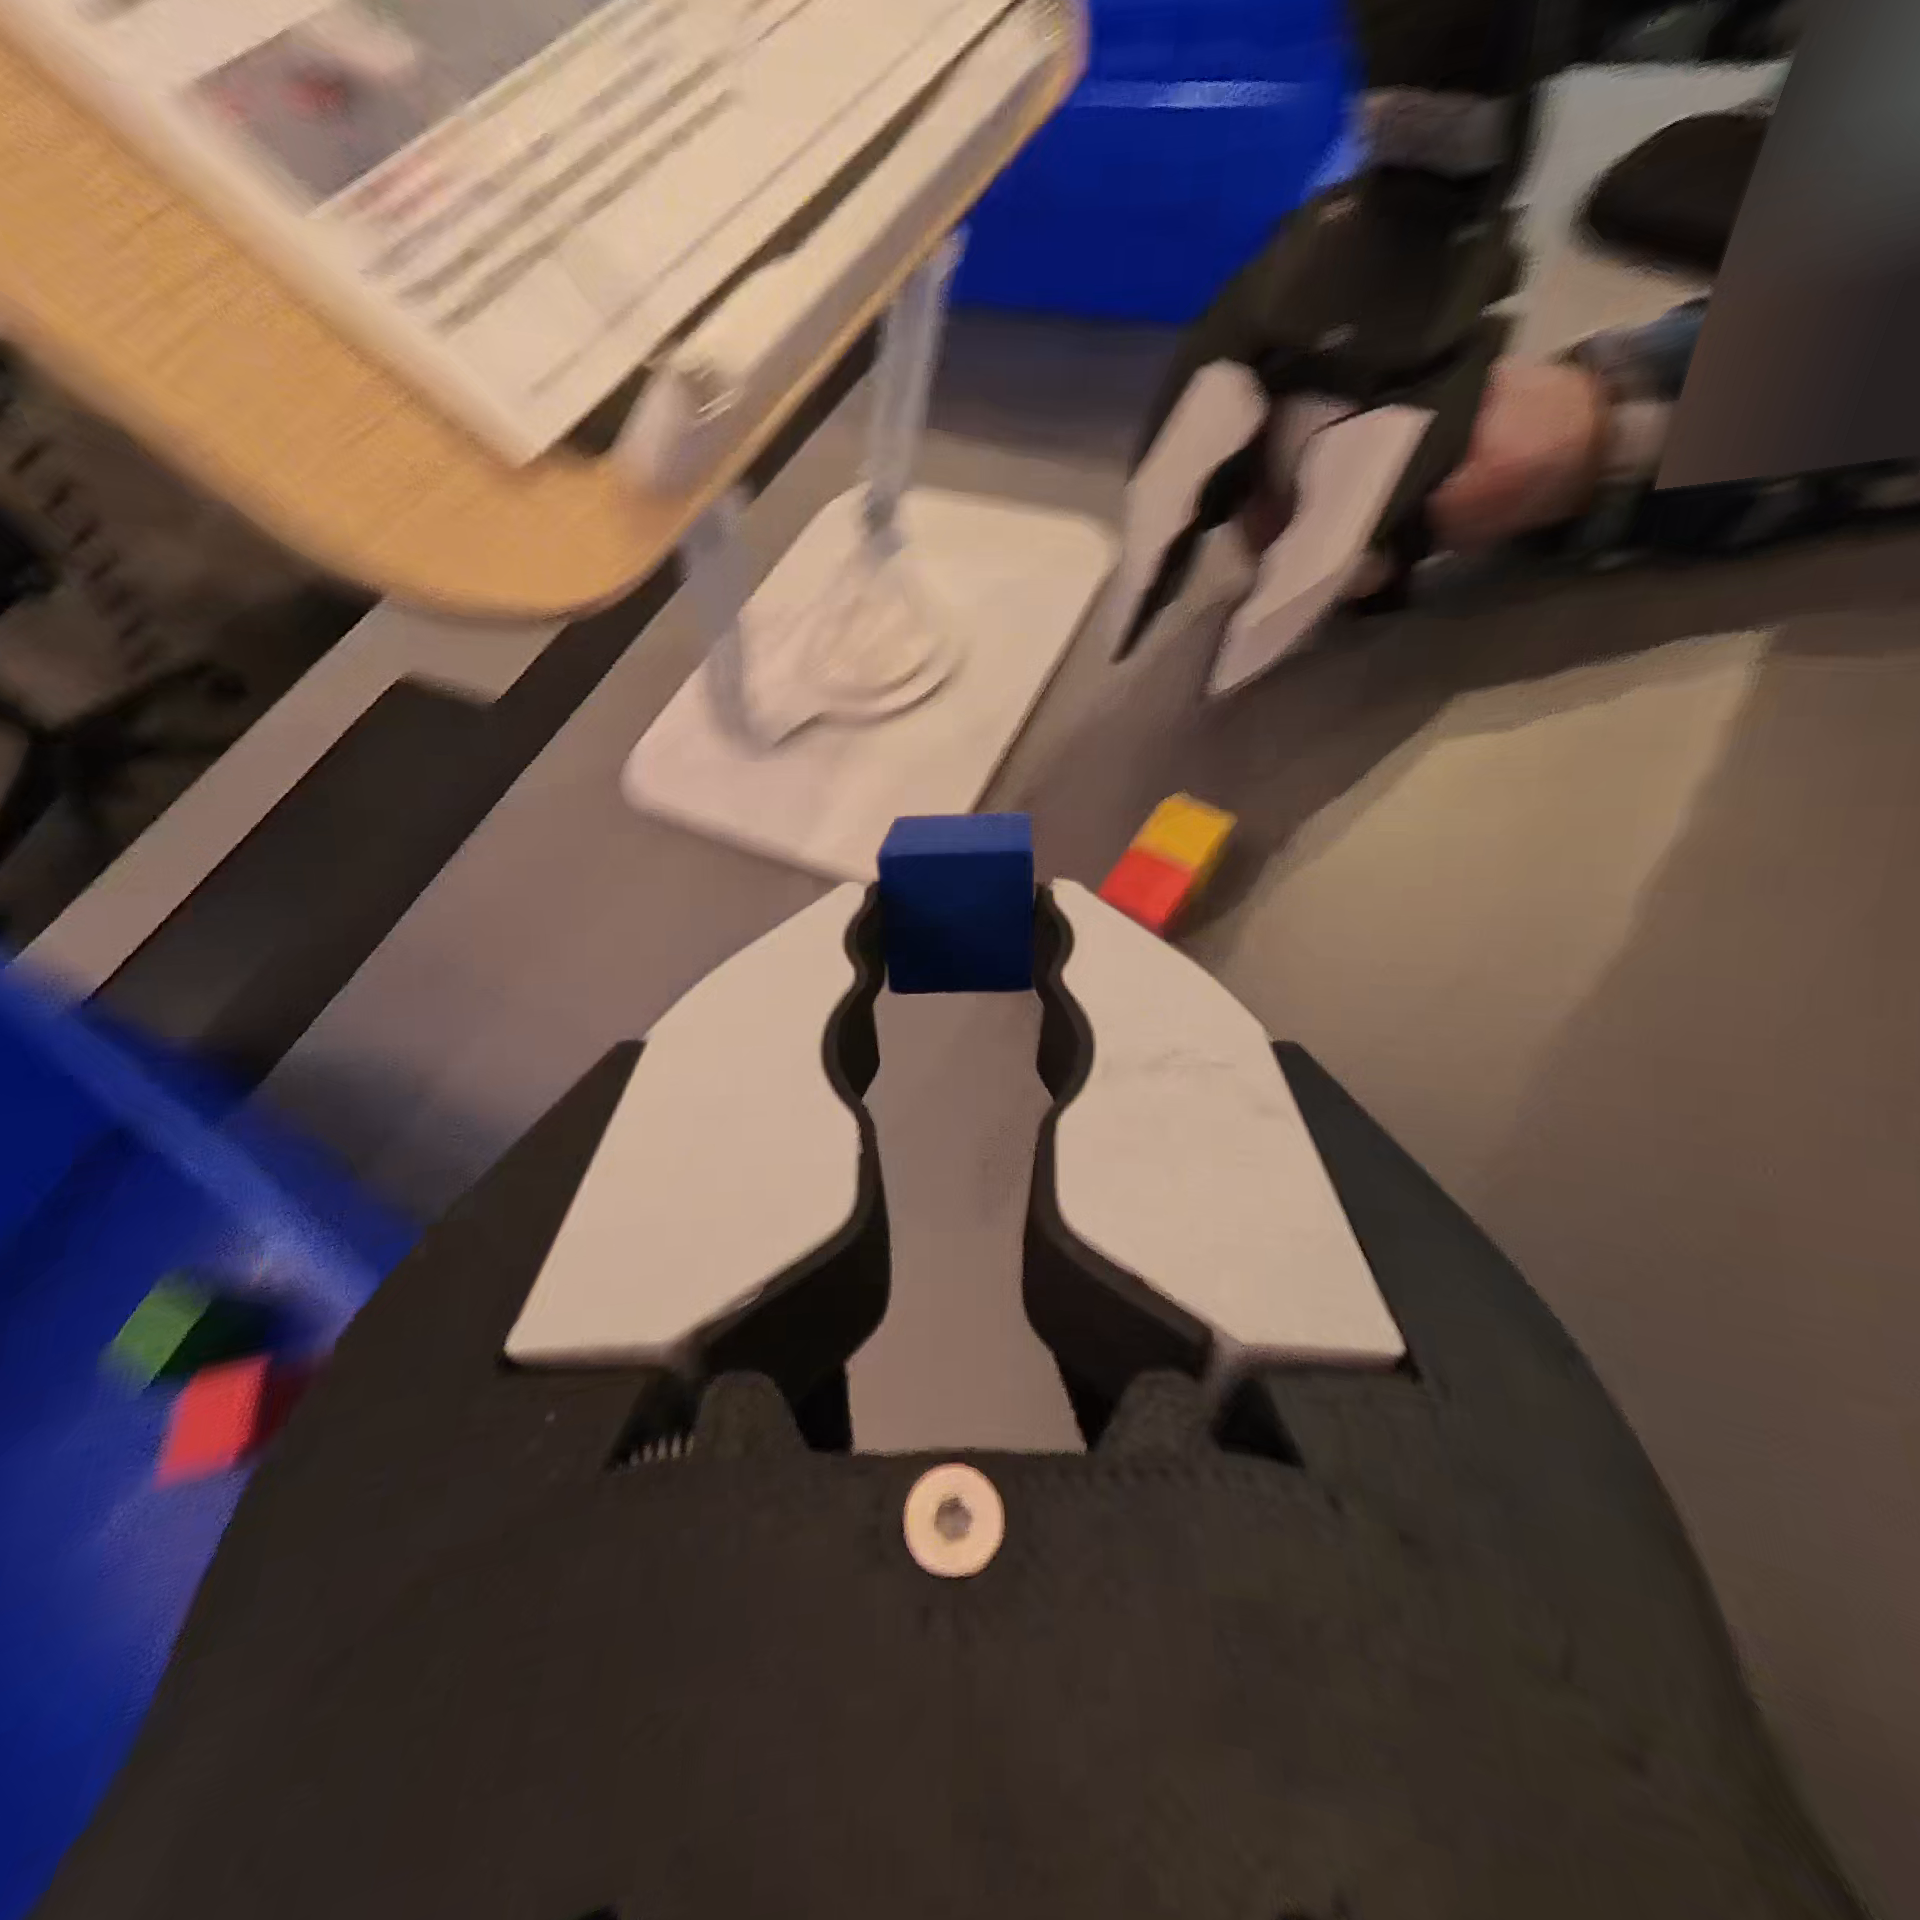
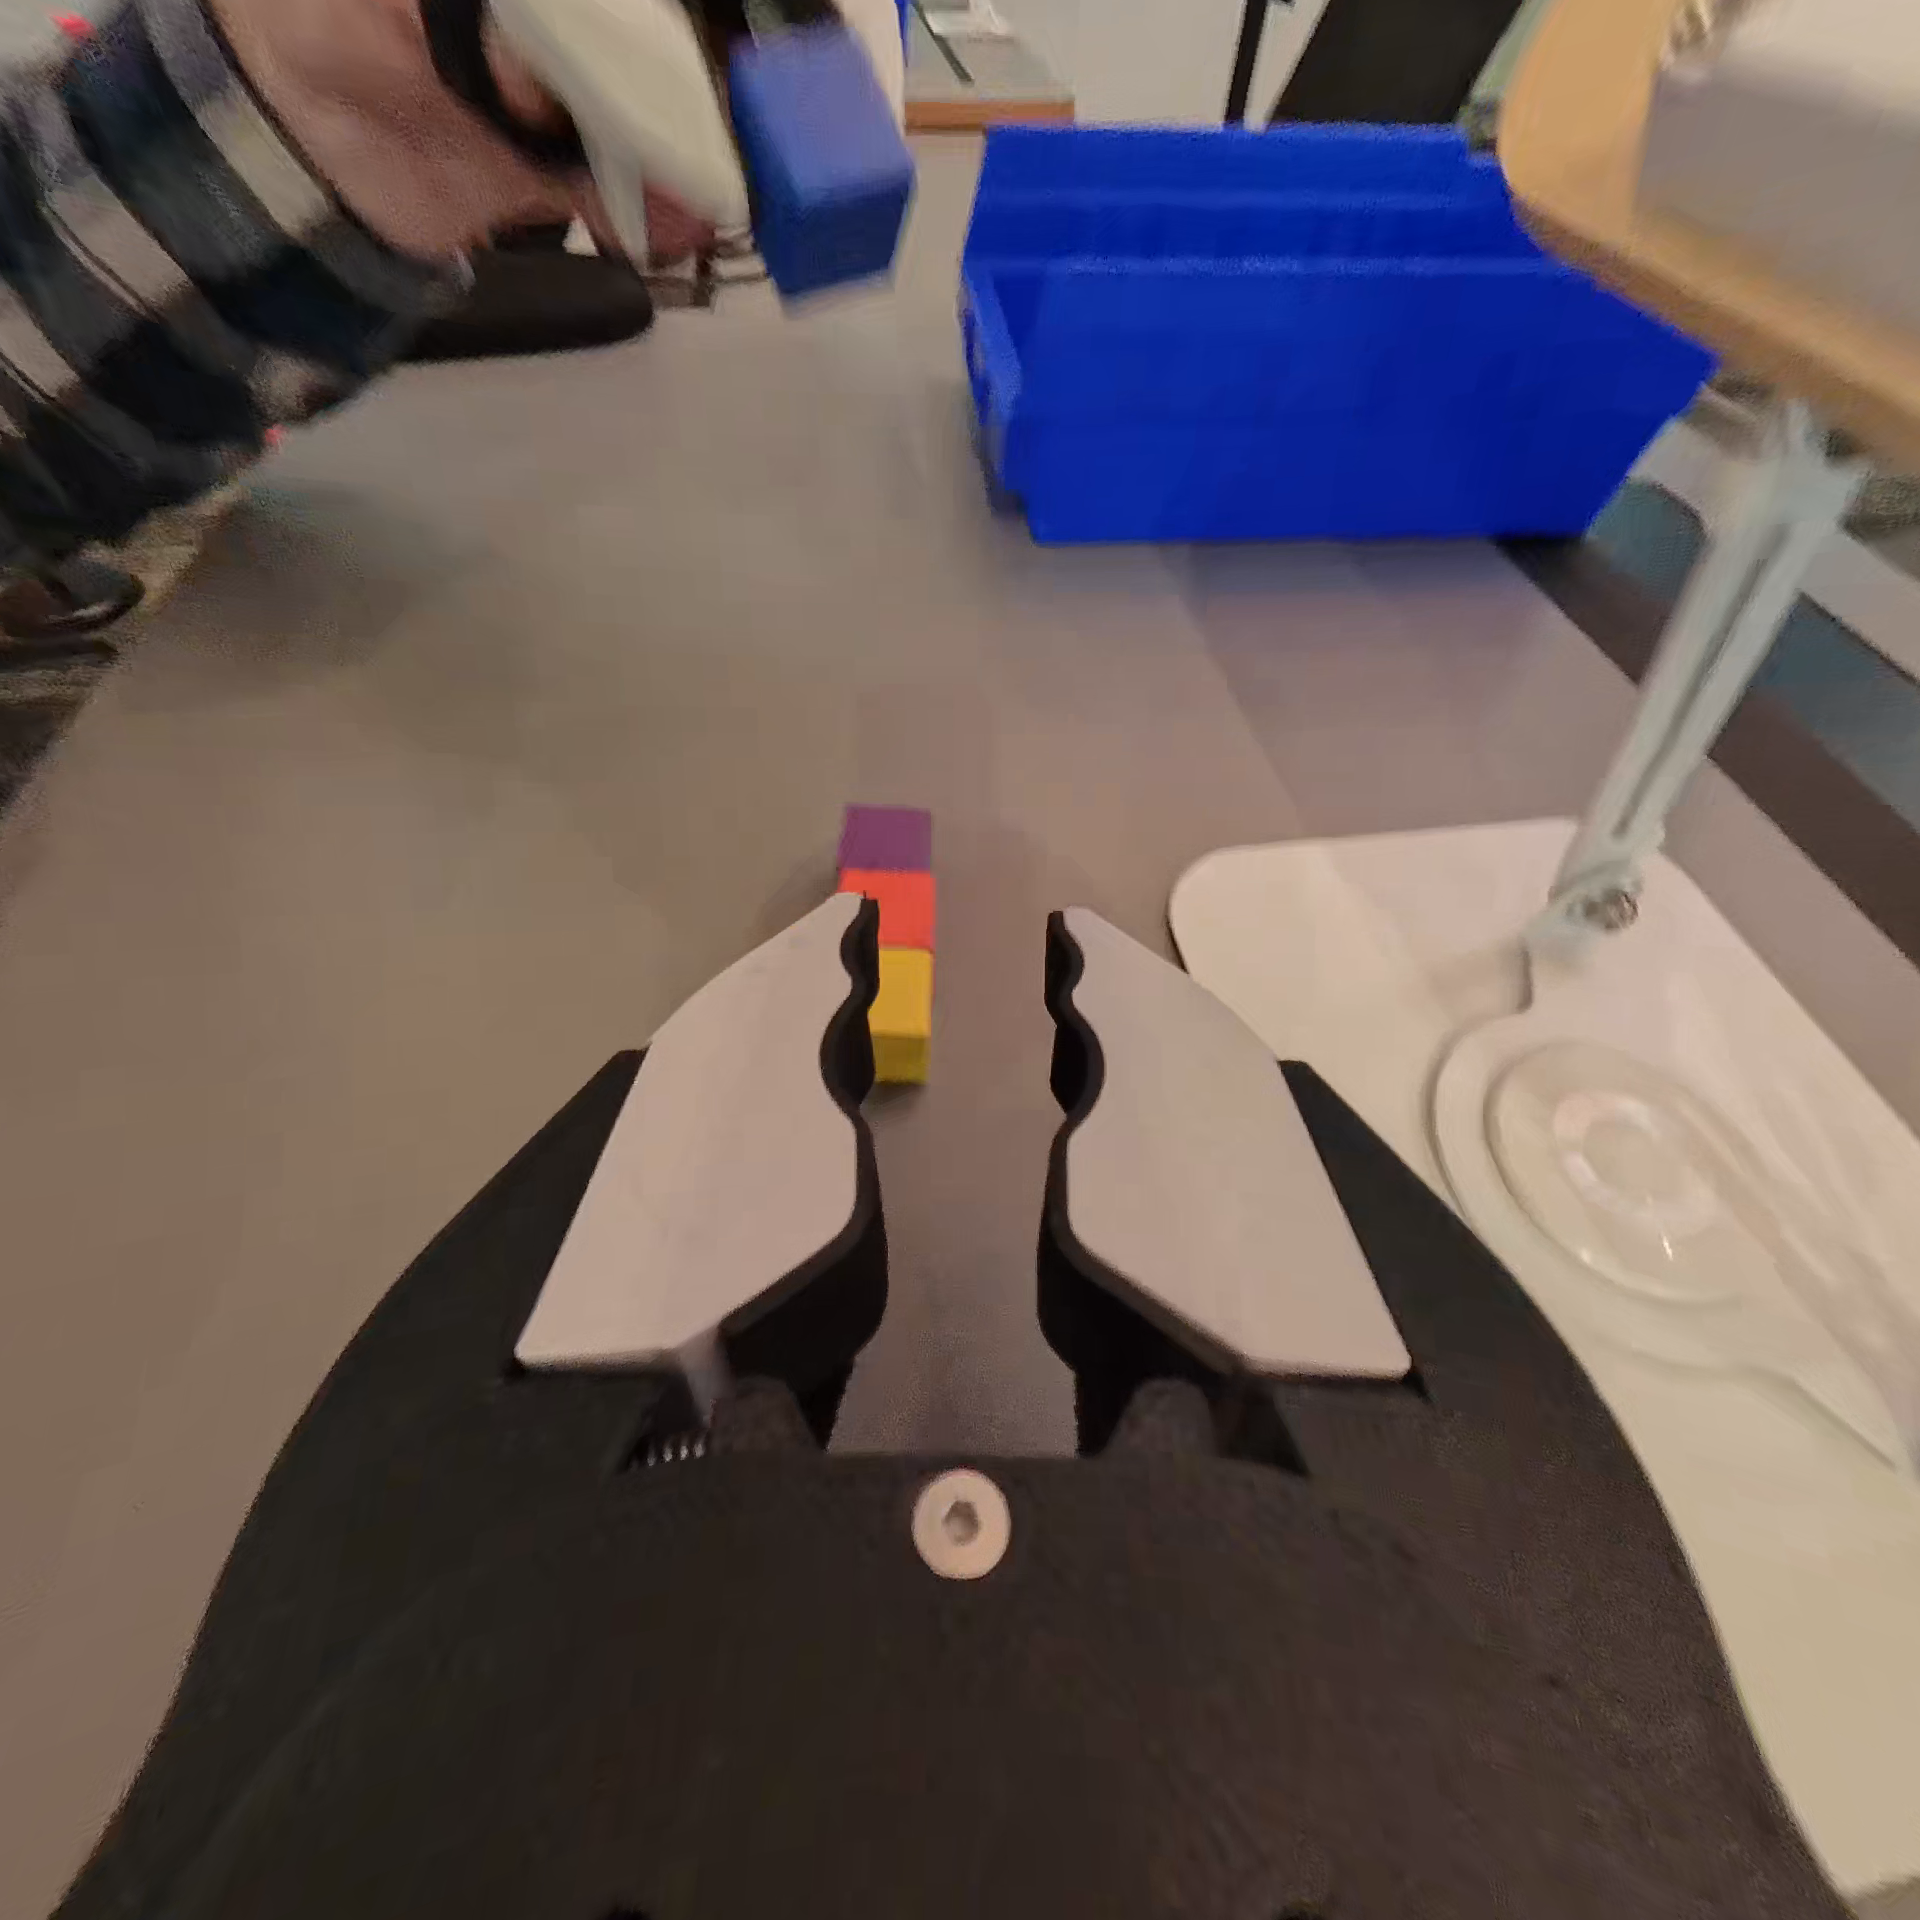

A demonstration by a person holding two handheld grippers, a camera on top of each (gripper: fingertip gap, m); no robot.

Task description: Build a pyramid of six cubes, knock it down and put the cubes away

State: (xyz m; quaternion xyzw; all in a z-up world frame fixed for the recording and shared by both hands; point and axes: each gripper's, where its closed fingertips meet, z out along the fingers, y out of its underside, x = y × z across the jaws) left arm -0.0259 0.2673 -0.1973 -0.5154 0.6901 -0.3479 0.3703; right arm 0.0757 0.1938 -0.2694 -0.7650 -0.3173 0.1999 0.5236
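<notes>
Row of three cubes point(image 2: 891, 940), purple, red, yellow, lies touching on the table point(image 2: 520, 727), its long axis running straight ahead of the right gripper point(image 2: 961, 920), whose fingers stand spread and bare just above its near end. The left gripper point(image 1: 956, 894), farther off and aloft, pinches a blue cube point(image 1: 956, 902) between pressing fingers. Judging by this, the blue cube must come down onto that row.

Perhaps six cubes point(image 2: 885, 945), two bins point(image 2: 1299, 343)
</notes>
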